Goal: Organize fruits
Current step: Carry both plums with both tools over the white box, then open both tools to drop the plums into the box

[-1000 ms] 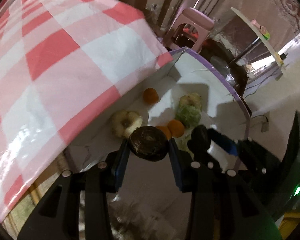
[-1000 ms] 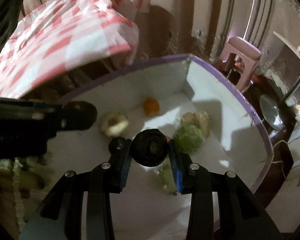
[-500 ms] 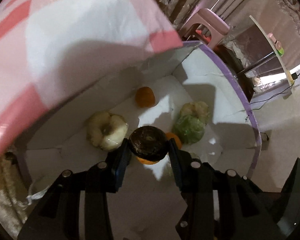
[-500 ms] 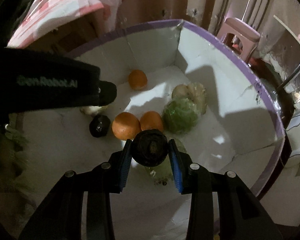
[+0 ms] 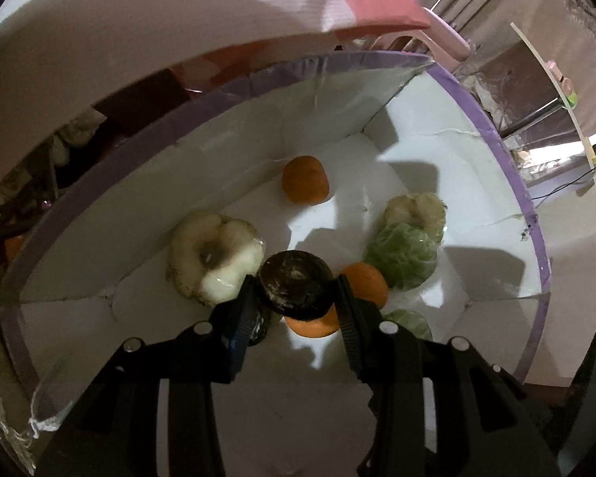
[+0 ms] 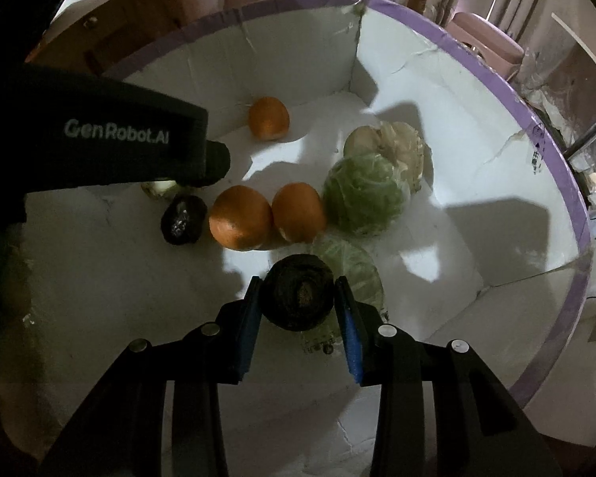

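Risk entry: we hold one dark round fruit point(image 5: 296, 287) in the left gripper point(image 5: 296, 310) and another point(image 6: 298, 298) in the right gripper point(image 6: 300, 310), both clamped above the white box point(image 6: 437, 91); dropped, either could bruise the near oranges point(image 6: 240, 216).

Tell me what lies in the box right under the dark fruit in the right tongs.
The right tongs hold a dark fruit over the white box. A green wrapped fruit lies right below and beside it, with two oranges just ahead; bare floor shows to the left.
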### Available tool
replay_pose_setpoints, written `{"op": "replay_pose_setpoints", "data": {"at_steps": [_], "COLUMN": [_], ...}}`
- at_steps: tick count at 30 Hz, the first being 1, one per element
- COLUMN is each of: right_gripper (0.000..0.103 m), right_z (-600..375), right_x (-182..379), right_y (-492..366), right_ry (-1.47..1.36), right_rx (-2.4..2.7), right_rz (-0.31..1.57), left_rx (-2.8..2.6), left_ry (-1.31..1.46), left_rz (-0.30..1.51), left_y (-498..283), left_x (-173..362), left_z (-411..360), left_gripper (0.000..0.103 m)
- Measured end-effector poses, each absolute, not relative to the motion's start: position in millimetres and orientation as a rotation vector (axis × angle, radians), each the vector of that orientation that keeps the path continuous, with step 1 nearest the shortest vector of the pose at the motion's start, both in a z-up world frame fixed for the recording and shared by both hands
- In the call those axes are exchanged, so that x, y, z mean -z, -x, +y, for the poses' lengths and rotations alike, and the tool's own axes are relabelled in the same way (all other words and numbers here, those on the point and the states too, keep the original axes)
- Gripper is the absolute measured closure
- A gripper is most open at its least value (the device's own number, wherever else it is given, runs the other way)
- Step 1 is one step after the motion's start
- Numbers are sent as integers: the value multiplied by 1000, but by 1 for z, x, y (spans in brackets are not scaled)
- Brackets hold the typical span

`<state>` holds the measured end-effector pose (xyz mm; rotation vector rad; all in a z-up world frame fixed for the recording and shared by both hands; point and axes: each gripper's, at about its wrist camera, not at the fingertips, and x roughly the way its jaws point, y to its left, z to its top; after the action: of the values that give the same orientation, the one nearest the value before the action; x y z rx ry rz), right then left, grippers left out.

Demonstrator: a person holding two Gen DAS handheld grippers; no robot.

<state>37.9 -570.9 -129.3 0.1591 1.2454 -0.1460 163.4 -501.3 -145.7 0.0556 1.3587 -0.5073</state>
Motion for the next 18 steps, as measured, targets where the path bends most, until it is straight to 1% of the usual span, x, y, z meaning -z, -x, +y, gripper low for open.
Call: {"op": "replay_pose_setpoints", "data": {"at_steps": [11, 14, 15, 16, 18], "right_gripper": [64, 62, 60, 55, 49], "right_z": [-569, -569, -569, -568, -566], "right_x": [128, 128, 128, 130, 128], "right_y": [-36, -36, -36, -37, -36], "right_ry": [-164, -161, -160, -159, -149], "right_rx": [138, 142, 143, 145, 149], "right_rz": [1246, 1245, 1245, 1246, 1240], "left_rx": [510, 508, 507, 507, 507], "left_ry": [-57, -59, -60, -62, -63], "left_rz": [1356, 1356, 1356, 1355, 1357], "left_y": [-165, -165, -165, -165, -164], "left_x": [149, 149, 149, 149, 150], "left_z": [-502, -502, -501, -501, -502], "left_gripper": [63, 63, 63, 63, 62]}}
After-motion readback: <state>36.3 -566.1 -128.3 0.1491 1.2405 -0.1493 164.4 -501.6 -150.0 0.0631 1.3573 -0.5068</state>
